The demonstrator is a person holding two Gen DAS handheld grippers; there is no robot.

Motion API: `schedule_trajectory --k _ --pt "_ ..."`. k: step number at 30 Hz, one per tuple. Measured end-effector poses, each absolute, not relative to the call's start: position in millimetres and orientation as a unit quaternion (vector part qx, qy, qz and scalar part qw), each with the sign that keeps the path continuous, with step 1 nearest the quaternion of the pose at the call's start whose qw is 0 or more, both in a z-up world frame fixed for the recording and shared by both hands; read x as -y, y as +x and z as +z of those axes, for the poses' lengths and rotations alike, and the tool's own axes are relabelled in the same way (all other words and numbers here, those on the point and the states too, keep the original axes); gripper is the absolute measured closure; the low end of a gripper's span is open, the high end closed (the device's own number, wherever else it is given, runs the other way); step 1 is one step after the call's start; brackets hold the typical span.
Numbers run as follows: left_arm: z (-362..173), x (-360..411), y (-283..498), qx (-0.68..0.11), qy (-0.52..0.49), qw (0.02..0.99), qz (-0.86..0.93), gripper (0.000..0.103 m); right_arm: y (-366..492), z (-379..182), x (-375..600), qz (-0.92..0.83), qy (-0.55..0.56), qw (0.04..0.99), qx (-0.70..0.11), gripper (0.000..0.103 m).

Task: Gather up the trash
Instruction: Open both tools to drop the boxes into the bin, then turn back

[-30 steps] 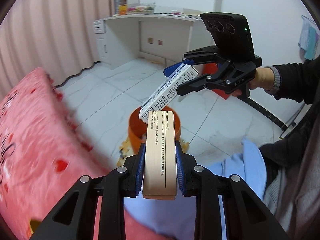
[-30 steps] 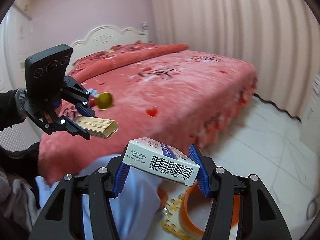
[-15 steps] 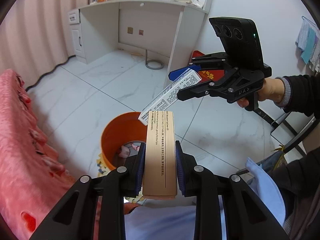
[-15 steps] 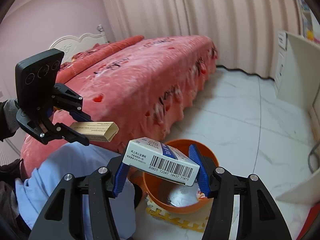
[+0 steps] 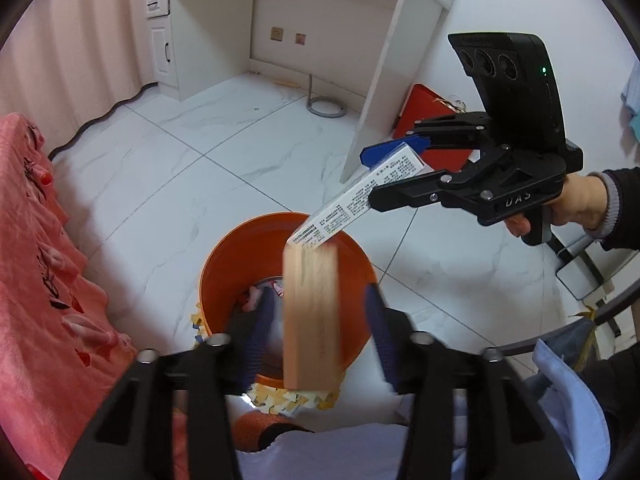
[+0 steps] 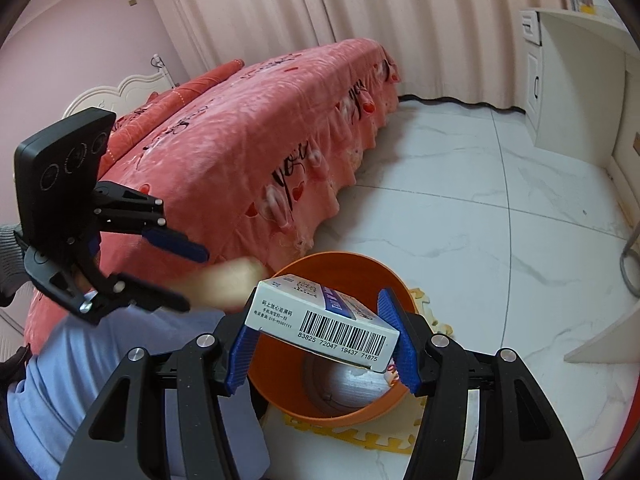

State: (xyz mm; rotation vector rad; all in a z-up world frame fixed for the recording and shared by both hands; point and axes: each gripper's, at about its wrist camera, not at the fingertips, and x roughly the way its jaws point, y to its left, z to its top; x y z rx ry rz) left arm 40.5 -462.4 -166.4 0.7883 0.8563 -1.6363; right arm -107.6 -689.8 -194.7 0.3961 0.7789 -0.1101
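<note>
my tan box (image 5: 312, 316) sits blurred between the spread fingers of my left gripper (image 5: 316, 332), right above the orange bucket (image 5: 224, 268). the blue pads stand apart from the box on both sides with gaps showing, so the left jaws are wide and grip nothing. in the right wrist view the same box is only a pale smear (image 6: 228, 280) just off the tips of the left gripper (image 6: 192, 276), beside the bucket's rim (image 6: 336, 258).

my white box with the barcode (image 6: 324, 320) is pinched across its short sides by the right gripper (image 6: 320, 340), both blue pads pressed to it. it hangs tilted over the bucket's mouth. from the left wrist view that box (image 5: 356, 200) slopes down toward the bucket, its low end just above the top of the tan one, with the right gripper (image 5: 396, 176) clamped on its upper end.

inside the bucket i see a grey bottom and some pinkish scraps. it stands on a yellow foam mat (image 6: 360, 436) on the white marble floor (image 6: 500, 240). the pink bed (image 6: 248, 152) is just beside the bucket, and the white desk (image 5: 320, 12) stands well beyond it. a red bag (image 5: 424, 116) leans by the desk leg.
</note>
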Motion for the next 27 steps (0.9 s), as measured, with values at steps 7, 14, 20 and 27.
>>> schedule_trajectory --k 7,14,20,27 --pt "-165.8 460.7 46.4 -0.367 0.329 0.546 -0.678 0.052 -91.6 -205.1 686.8 -0.047 0.195 0.902 -0.382 0.045" --pt "-165.8 463.3 50.3 -0.374 0.327 0.552 -0.669 0.051 -79.1 -211.4 683.4 -0.054 0.189 0.900 -0.389 0.041" --pt "-164.1 463.4 51.4 -0.373 0.329 0.557 -0.666 0.051 -80.7 -212.9 680.3 -0.059 0.188 0.897 -0.395 0.031" --pt "-159.8 452.8 52.0 -0.369 0.330 0.563 -0.662 0.045 -81.8 -194.0 665.6 -0.033 0.170 0.903 -0.393 0.031"
